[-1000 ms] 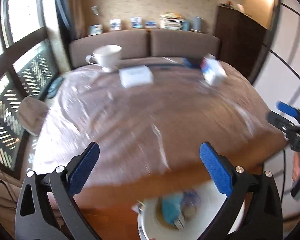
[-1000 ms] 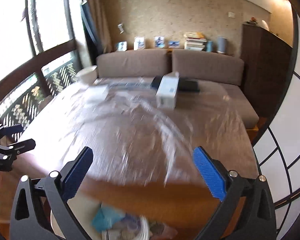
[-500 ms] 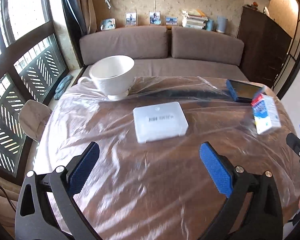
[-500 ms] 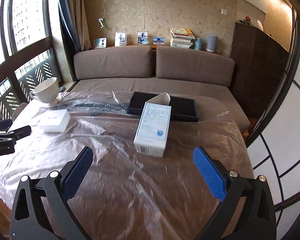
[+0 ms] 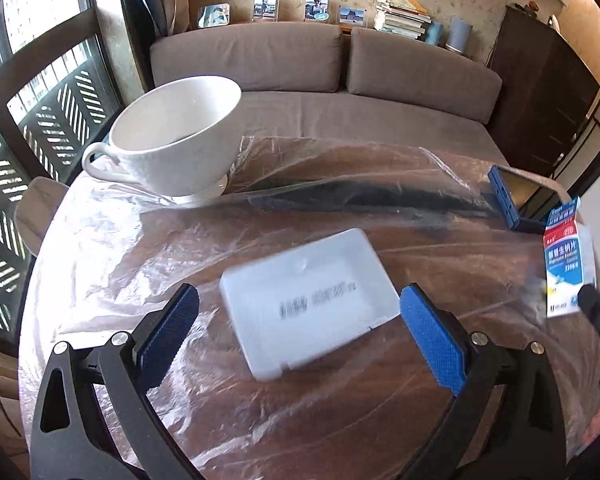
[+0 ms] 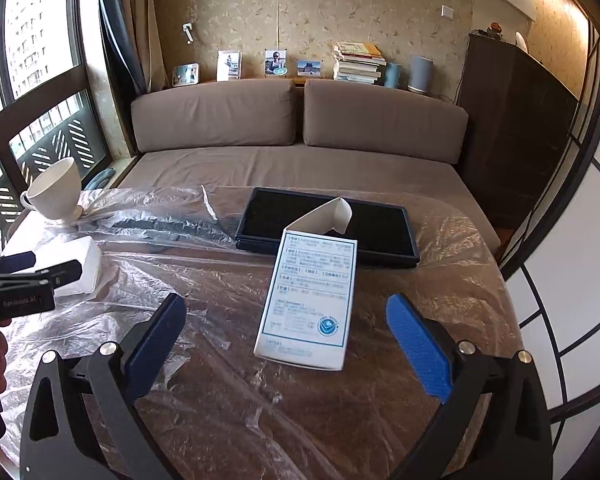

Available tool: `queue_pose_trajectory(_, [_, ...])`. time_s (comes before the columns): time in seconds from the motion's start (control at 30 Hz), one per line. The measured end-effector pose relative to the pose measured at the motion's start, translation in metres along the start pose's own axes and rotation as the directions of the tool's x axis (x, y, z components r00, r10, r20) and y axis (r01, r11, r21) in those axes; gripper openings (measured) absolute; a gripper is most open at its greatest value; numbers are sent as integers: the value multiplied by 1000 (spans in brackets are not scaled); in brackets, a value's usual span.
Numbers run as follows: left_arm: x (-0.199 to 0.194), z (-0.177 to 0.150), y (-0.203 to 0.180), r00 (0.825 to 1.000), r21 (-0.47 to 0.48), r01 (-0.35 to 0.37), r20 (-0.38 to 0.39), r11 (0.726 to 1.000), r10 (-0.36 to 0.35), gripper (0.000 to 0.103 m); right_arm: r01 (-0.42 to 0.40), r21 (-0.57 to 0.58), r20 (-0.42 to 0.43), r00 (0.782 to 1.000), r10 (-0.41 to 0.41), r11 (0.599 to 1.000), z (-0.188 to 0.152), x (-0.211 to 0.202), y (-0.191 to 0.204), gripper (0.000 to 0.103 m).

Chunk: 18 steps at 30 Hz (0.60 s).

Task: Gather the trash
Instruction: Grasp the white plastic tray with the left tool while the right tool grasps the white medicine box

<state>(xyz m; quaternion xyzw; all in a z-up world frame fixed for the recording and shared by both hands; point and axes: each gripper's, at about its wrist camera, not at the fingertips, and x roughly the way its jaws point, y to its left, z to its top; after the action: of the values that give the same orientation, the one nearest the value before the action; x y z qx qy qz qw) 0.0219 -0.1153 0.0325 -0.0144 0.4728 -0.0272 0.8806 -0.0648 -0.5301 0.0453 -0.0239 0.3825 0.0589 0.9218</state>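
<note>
Fingers (image 5: 168, 330) of left gripper (image 5: 300, 328) spread wide, gripping nothing, flanking white plastic case (image 5: 308, 304) flat on film-covered counter (image 5: 140, 248). White cup (image 5: 172, 144) beyond, at far left. Further right, fingers (image 6: 420, 344) of right gripper (image 6: 286, 340) likewise wide apart and empty, bracketing medicine box (image 6: 312, 300) with open flap, lying just before dark tablet (image 6: 328, 220).

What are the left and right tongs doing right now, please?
Left tongs: open, empty, around the white plastic case.
Right tongs: open, empty.
</note>
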Motion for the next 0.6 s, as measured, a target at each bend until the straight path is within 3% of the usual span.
queue_pose_trajectory(0.33, [12,6,0,998,-26,38,-39,999,-39,101,-23,33,-30,999,24,999,2,13,-1,99])
queue_pose_trajectory(0.6, [16,-3,-10,997,112,63,-40,992,-59,101,-48,65,-40,998,50,997,0,19,-5,99])
